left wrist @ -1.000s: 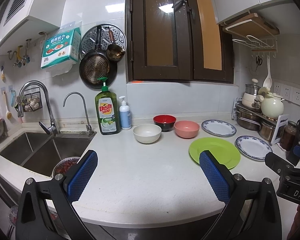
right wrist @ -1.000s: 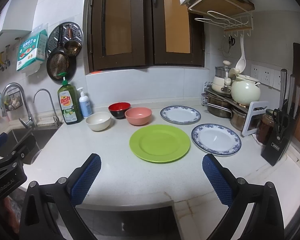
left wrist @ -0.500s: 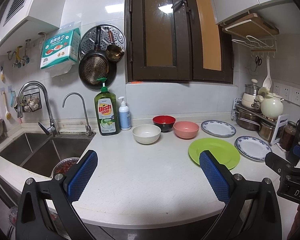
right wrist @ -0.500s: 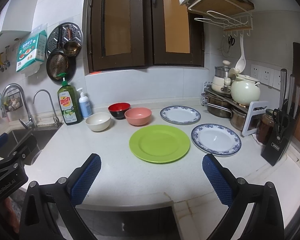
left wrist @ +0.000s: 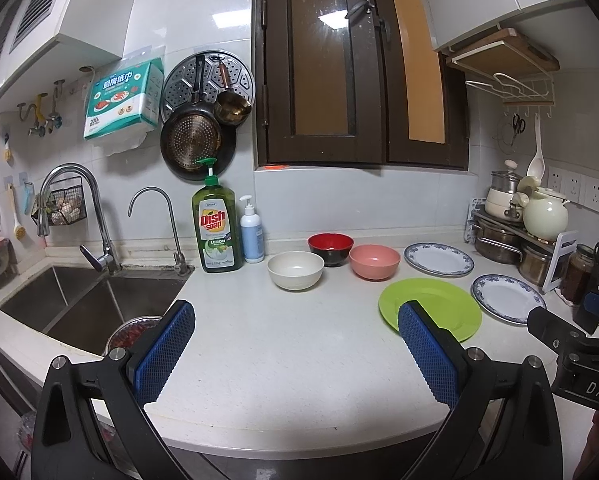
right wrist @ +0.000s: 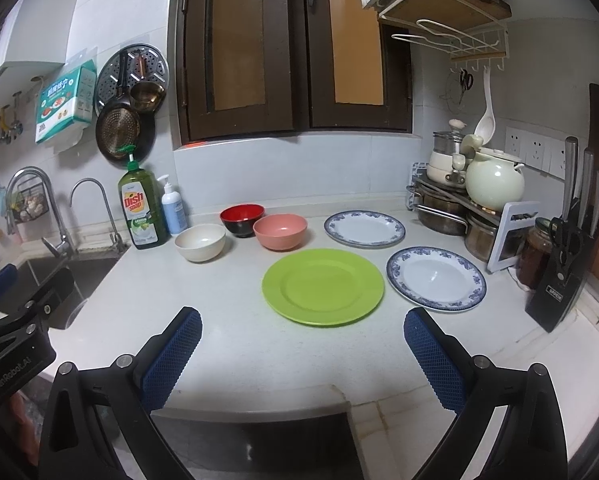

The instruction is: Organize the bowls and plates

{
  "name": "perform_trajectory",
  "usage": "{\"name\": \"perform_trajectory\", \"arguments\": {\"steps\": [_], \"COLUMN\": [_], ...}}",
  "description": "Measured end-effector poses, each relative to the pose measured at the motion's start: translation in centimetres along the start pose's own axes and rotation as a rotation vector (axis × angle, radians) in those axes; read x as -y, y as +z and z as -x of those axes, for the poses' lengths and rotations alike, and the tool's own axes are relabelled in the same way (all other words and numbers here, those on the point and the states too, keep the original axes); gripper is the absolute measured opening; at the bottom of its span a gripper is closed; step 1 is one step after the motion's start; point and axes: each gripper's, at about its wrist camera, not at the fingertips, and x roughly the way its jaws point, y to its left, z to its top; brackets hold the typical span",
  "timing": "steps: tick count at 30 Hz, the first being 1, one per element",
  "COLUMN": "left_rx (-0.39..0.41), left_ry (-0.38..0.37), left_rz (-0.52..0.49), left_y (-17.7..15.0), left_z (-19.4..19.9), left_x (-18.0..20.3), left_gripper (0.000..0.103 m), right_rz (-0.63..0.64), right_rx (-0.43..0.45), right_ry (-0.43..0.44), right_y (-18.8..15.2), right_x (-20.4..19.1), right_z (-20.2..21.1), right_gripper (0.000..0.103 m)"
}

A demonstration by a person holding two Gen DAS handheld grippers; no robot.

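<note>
Your white countertop (right wrist: 259, 344) carries everything; the sink (left wrist: 79, 300) sits at its left end. The green plate (right wrist: 323, 286) is the biggest dish, lying flat mid-counter. Just to its right is a blue-rimmed plate (right wrist: 435, 280), and a second blue-rimmed plate (right wrist: 364, 229) lies behind, nearer the wall; none of the three plates touch.

Your bowls cluster left of the far plate: pink bowl (right wrist: 280, 231), red-and-black bowl (right wrist: 242, 220) behind it, cream bowl (right wrist: 200, 242) furthest left. Pink and red look touching or nearly so; cream stands apart. All upright, nothing stacked.

The dish soap bottle (right wrist: 142, 210) stands by the wall, left of the cream bowl.

Your left gripper (left wrist: 295, 350) has its jaws spread wide, holding nothing, above the counter's front edge. Your right gripper (right wrist: 303, 354) is likewise spread and empty, facing the green plate.
</note>
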Motion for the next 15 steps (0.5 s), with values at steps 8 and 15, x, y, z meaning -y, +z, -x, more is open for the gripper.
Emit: {"name": "perform_trajectory", "arguments": {"steps": [8,15], "left_rx": [-0.024,-0.125], "left_ry": [0.005,-0.059], "left_rz": [-0.004,-0.051], "left_y": [0.0,1.1], "left_z": [-0.9,-5.3], "left_x": [0.3,2.6], "left_gripper": [0.103,0.103], "right_rz": [0.001,-0.070], "right_rx": [-0.012,-0.097], "right_ry": [0.007,-0.003], "right_y": [0.3,0.7], "right_x": [0.1,1.8], "right_z": [-0.6,-4.0], "right_gripper": [0.102,0.102]}}
